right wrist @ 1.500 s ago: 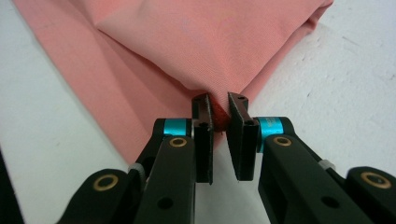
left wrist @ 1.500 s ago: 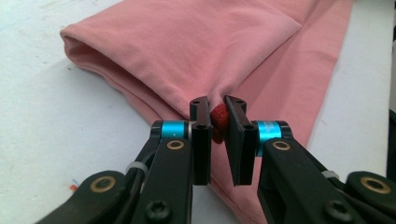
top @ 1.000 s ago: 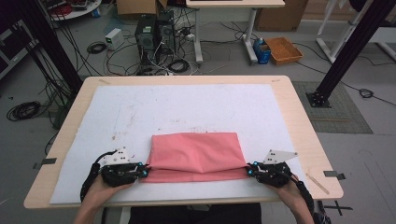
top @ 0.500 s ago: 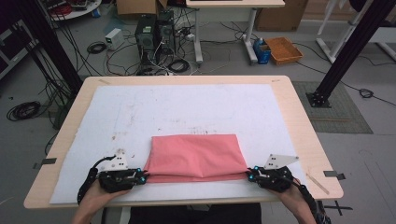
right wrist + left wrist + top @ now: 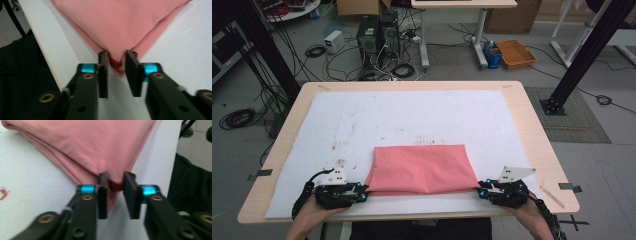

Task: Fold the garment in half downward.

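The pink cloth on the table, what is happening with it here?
A person is folding a pink cloth on a white mat, with a gripper in each hand. The cloth lies folded near the table's front edge. The left gripper is at its near left corner and the right gripper at its near right corner. Both have just been opening: each corner is between the fingers, but the grip looks loosened, so the cloth seems just set down.

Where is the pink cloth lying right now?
In the high view, the folded pink cloth lies on the white mat near the table's front edge, stretched between the left gripper and the right gripper at its two near corners.
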`<state>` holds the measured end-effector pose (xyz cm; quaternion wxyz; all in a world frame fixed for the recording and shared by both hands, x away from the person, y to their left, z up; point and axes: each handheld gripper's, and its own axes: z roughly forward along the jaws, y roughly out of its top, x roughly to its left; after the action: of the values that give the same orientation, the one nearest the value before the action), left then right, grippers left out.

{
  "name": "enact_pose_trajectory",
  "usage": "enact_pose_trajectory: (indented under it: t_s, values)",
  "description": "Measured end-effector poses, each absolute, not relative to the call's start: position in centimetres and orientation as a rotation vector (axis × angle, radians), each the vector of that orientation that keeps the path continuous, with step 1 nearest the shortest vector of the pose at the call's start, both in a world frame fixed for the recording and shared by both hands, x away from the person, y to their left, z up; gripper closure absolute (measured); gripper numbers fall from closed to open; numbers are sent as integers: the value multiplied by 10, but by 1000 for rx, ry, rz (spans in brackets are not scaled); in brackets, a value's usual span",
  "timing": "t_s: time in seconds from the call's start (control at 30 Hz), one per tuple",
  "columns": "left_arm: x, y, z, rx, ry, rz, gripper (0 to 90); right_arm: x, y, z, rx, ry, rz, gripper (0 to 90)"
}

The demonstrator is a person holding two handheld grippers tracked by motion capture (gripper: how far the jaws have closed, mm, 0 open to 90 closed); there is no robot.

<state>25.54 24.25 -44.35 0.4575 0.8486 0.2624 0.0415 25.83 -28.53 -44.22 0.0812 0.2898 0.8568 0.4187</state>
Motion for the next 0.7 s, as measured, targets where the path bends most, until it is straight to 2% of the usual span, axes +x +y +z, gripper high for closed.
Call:
enact_pose_trajectory:
  t_s: [0.1,0.2,0.3,0.5,0.7]
  values:
    - [260,243,-433,2059,668,141,599,259,-289,-435,880,2518,1309,609]
    - [265,240,-423,2021,674,186,590,261,-287,-424,881,2457,1354,606]
    - [272,226,-420,2031,654,199,616,265,-275,-419,841,2440,1375,653]
    - [275,198,-434,2157,570,109,715,276,-242,-431,771,2528,1308,689]
    - [272,206,-446,2164,617,85,734,277,-240,-448,822,2587,1243,720]
